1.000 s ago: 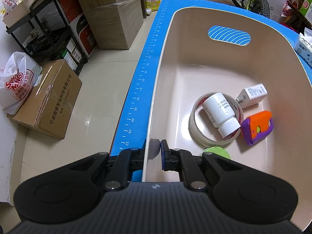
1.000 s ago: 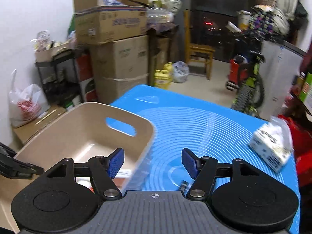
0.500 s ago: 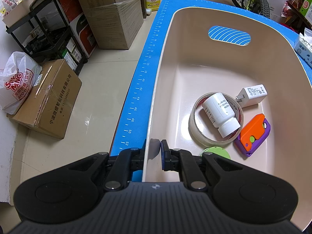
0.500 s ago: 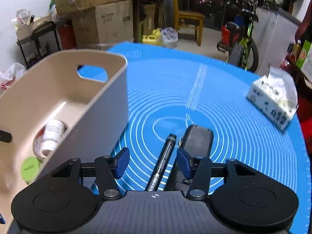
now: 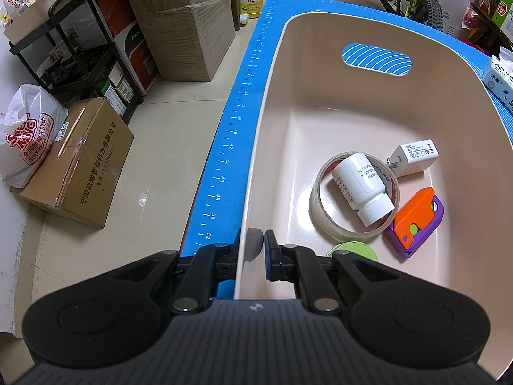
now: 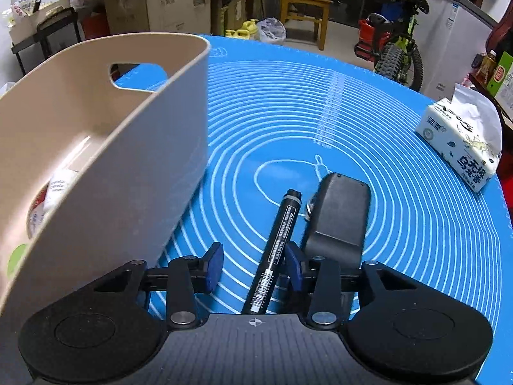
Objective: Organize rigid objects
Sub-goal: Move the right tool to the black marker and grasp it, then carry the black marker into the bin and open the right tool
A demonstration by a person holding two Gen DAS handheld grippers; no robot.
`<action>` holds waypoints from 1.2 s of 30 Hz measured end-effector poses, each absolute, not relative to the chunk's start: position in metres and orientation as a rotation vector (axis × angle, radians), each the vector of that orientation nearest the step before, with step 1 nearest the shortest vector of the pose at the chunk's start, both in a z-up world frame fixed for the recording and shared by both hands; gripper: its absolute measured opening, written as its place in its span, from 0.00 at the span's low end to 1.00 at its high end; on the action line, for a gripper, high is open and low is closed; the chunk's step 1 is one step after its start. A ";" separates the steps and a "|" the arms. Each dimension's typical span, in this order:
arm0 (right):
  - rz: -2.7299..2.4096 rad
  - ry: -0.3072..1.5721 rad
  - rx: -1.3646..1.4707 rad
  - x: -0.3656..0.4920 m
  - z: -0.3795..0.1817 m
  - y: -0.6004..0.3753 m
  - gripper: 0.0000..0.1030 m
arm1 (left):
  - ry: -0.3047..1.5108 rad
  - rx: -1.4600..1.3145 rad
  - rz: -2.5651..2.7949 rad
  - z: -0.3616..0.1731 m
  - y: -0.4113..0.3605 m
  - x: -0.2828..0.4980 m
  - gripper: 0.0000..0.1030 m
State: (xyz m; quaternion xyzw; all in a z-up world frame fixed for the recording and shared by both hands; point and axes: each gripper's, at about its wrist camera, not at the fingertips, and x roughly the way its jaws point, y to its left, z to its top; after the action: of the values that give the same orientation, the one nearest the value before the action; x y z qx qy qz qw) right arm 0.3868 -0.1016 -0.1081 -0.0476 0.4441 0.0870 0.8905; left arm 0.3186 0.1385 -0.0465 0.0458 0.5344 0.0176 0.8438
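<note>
One blue mat covers the tabletop and carries one beige bin, whose near-left rim is clamped between the fingers of the left tool. Inside the bin lie five things: one tape roll with one white bottle resting across it, one white charger just beyond, one orange-and-purple utility knife beside the roll, and one green disc partly hidden at the near end. On the mat right of the bin, one dark grey device lies just beside one black marker, and the right tool has its fingers spread apart on either side of the marker, while one tissue pack sits well apart at the far right.
</note>
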 end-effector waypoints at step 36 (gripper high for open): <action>0.146 0.733 0.029 0.364 -0.043 -0.123 0.23 | 1.128 0.100 0.038 -0.047 0.139 0.318 0.12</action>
State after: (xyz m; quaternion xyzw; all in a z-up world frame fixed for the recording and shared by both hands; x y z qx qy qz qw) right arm 0.3636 -0.1230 -0.0426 0.0141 0.3580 0.0712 0.9309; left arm 0.3182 0.1390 -0.0470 0.0476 0.5342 0.0182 0.8438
